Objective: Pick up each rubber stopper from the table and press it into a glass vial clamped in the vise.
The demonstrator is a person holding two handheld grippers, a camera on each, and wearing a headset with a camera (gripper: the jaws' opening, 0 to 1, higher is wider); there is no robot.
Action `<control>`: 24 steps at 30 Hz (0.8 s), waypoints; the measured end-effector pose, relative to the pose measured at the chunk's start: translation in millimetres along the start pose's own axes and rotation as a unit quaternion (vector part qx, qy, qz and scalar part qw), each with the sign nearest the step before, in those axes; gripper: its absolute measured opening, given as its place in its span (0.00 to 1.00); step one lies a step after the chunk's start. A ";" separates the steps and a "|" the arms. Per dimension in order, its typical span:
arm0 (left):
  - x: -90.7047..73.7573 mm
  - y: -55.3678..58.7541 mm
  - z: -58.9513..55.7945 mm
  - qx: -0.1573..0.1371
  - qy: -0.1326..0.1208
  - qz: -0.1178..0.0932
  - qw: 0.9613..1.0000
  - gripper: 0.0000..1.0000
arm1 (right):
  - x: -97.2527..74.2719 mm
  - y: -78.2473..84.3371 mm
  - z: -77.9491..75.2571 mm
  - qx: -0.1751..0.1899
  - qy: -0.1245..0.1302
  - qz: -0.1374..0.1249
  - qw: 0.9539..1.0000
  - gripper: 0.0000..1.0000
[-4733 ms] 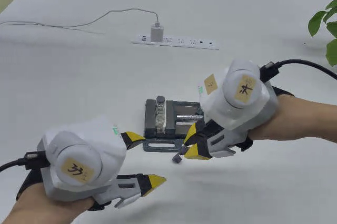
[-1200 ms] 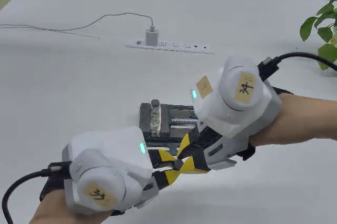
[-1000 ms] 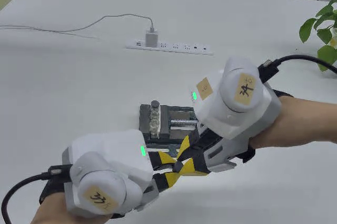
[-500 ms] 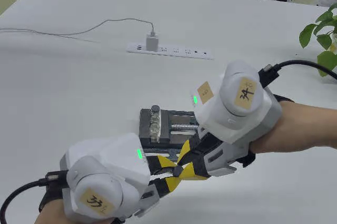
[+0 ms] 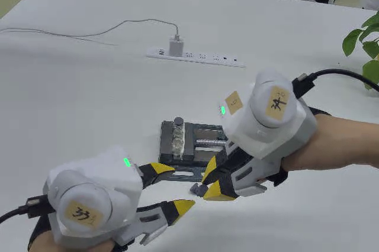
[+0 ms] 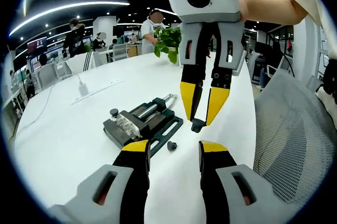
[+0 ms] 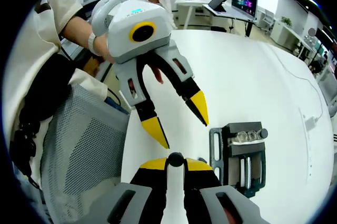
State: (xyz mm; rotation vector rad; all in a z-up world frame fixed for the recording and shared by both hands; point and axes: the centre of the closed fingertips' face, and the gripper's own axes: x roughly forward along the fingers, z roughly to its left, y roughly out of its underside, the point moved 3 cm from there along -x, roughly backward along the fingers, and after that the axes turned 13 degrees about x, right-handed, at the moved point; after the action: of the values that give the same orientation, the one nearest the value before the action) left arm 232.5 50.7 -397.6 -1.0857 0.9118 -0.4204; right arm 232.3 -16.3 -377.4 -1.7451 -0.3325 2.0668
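White counter [image 5: 89,98] in an open office; mesh chair [image 6: 295,145], plant [image 6: 169,37]. Power strip [image 5: 195,57] at 12 o'clock of vise [image 5: 192,148], which clamps a capped glass vial [image 5: 178,138]. Right gripper [image 7: 176,165] pinches a rubber stopper [image 7: 175,158]. Left gripper [image 5: 172,186] jaws spread. Left gripper view adds a loose stopper [image 6: 171,145] on the counter just beside the vise.

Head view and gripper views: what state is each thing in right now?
Left gripper: open, empty.
Right gripper: shut on a stopper.
Second stopper: loose on the table by the vise.
Vise: closed on vials.
End vial: stoppered.
Charger: plugged into the power strip.
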 end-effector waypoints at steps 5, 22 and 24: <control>-6.9 8.6 8.3 -0.024 -0.023 -0.002 0.999 0.51 | 1.2 -0.5 -3.7 0.001 0.000 0.001 1.000 0.06; -19.2 19.8 24.3 -0.032 -0.066 0.004 0.997 0.99 | 2.4 -8.7 -20.0 0.001 0.001 0.007 1.000 0.06; -20.4 22.1 23.9 -0.038 -0.059 0.007 0.997 0.99 | 2.5 -9.2 -21.6 0.001 0.002 0.007 1.000 0.06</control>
State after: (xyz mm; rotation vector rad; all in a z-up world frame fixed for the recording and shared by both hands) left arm 237.0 88.2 -404.6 -1.1618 0.8357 -0.3087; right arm 254.7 -8.8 -379.6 -1.7546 -0.3167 2.0726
